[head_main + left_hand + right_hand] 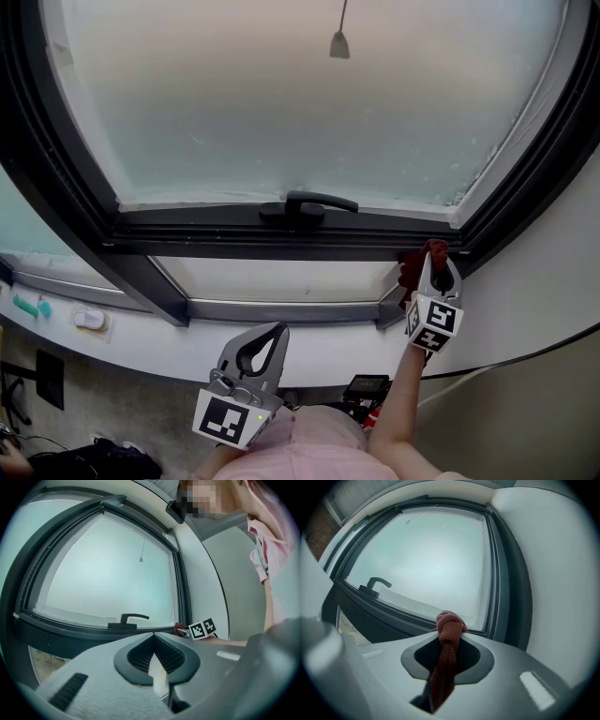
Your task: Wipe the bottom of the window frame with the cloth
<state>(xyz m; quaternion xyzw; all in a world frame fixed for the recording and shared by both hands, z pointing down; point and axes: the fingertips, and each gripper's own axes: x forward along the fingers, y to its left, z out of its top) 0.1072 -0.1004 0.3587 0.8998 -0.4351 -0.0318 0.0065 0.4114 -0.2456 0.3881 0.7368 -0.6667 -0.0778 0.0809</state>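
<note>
The right claw [438, 266] pinches the red cloth [412, 271] by the window frame [234, 246] at middle right, and the left claw [271, 334], lower down, is squeezed together, empty.

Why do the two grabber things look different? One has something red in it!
The right gripper is shut on a red cloth, while the left gripper is shut on nothing. The right gripper reaches up to the bottom right corner of the window frame; the left gripper is held low, back from the frame. Both are grey, and both have their jaws closed.
</note>
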